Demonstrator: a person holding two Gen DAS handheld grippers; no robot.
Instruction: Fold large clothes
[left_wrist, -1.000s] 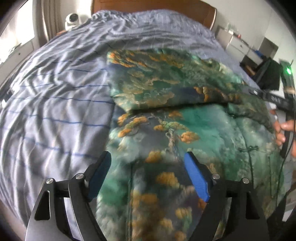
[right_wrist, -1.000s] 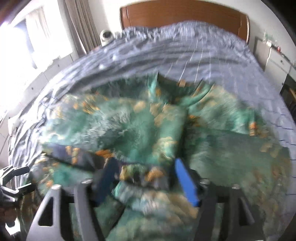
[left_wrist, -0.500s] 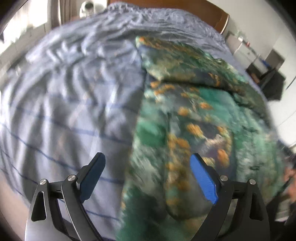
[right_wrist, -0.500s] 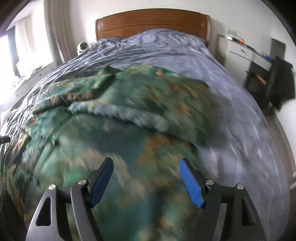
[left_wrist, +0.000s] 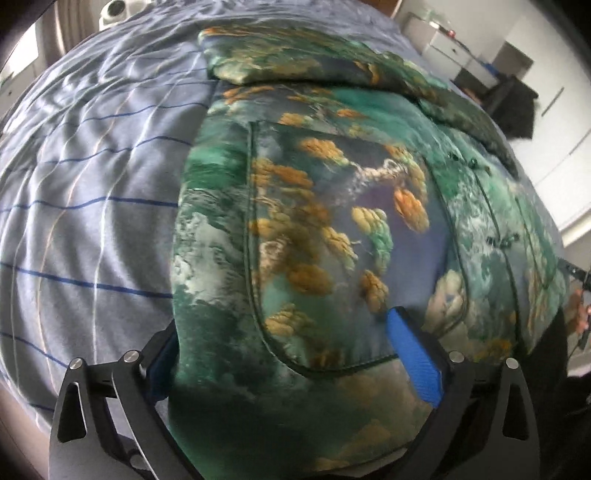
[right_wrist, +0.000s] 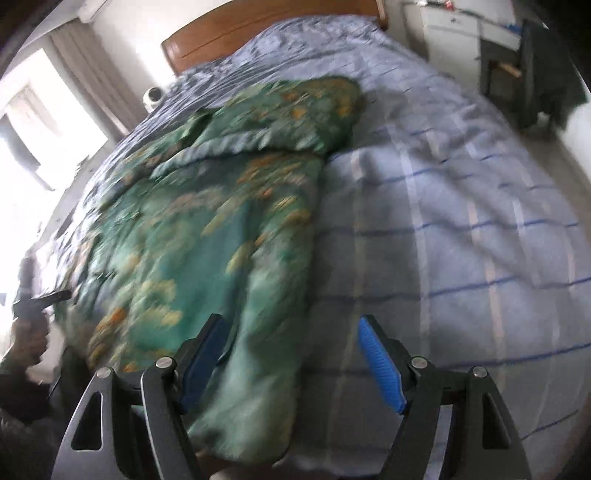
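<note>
Striped bedsheet (left_wrist: 92, 177) at nine o'clock; green jacket (left_wrist: 332, 229) now fills the left gripper (left_wrist: 291, 354)'s spread jaws; right gripper (right_wrist: 291, 354) released, straddling its hem.

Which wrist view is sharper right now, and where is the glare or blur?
Left wrist view: mostly sharp on the green garment, strong fisheye bending of the bedspread stripes. Right wrist view: motion blur smears the garment; the window at left is blown out white.
</note>
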